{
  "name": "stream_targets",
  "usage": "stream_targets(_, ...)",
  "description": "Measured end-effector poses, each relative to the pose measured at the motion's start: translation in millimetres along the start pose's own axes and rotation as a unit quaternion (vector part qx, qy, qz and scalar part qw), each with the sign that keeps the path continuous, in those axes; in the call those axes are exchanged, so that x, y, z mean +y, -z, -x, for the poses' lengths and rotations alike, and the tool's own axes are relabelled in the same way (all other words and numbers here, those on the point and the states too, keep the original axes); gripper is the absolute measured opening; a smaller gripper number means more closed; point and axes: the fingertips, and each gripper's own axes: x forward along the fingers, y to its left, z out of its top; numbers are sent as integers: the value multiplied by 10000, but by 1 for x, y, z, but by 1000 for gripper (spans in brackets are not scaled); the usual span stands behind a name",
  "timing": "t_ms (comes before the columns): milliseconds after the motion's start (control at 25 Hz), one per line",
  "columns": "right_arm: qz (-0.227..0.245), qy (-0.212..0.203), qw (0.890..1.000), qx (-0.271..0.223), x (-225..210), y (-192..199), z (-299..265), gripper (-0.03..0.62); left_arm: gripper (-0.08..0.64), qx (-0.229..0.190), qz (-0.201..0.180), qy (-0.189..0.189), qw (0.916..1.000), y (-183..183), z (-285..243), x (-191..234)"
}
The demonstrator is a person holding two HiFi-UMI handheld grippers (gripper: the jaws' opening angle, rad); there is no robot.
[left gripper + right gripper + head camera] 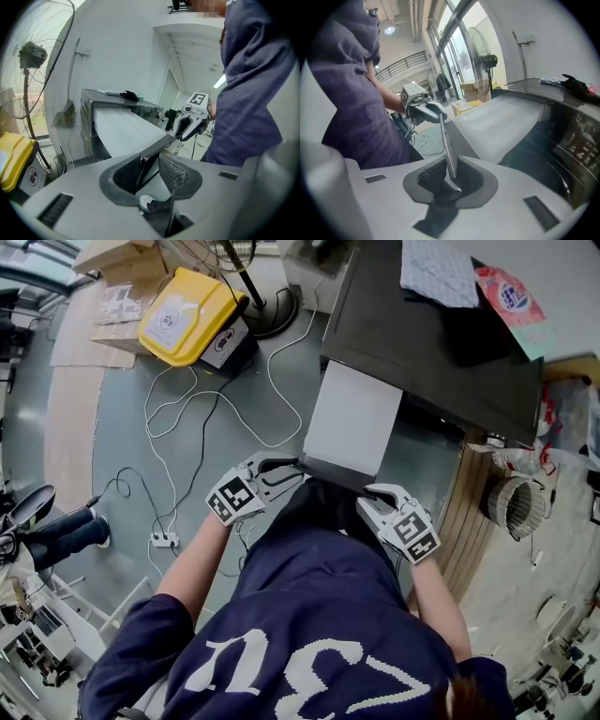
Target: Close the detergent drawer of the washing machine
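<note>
You stand bent over the dark-topped washing machine (441, 343), which fills the upper right of the head view. A patterned cloth (439, 273) lies on its lid. The detergent drawer (354, 418) is out, its broad white surface reaching from the machine's face toward your body. Its dark front panel (328, 474) is the edge nearest you.

You have a tool at each end of that panel. The left gripper (286, 470) is at the panel's left corner. In its own view the jaws stand apart with the panel's edge between them. The edge lies close against the left pad (126, 173) and leaves a gap to the right one. The right gripper (370, 498) is at the opposite corner. In its own view the thin panel stands upright between the pads and the jaws are clamped on it. Both tools point downward and toward the machine.

On the grey floor to your left, a yellow container (187, 315) sits near the base of a standing fan (33, 54). White cables (187, 418) loop from there toward your feet.
</note>
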Motion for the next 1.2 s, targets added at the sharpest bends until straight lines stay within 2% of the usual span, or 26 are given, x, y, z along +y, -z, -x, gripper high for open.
stream_targets(400, 19, 249, 9996, -101, -25, -14, -2, 86, 140, -221, 182, -403, 9988, -17, -6, 25)
stream_targets(560, 21, 304, 9994, -165, -28, -16, -1, 86, 140, -227, 82, -448, 9987, -19, -9, 28)
stream_targets(840, -19, 567, 9979, -321, -48, -25, 5, 94, 140, -429, 255, -613, 9969, -32, -16, 37)
stream_targets(1200, 2, 777, 9961, -410, -67, -35, 5, 97, 143, -402, 215, -818, 9956, -43, -24, 55)
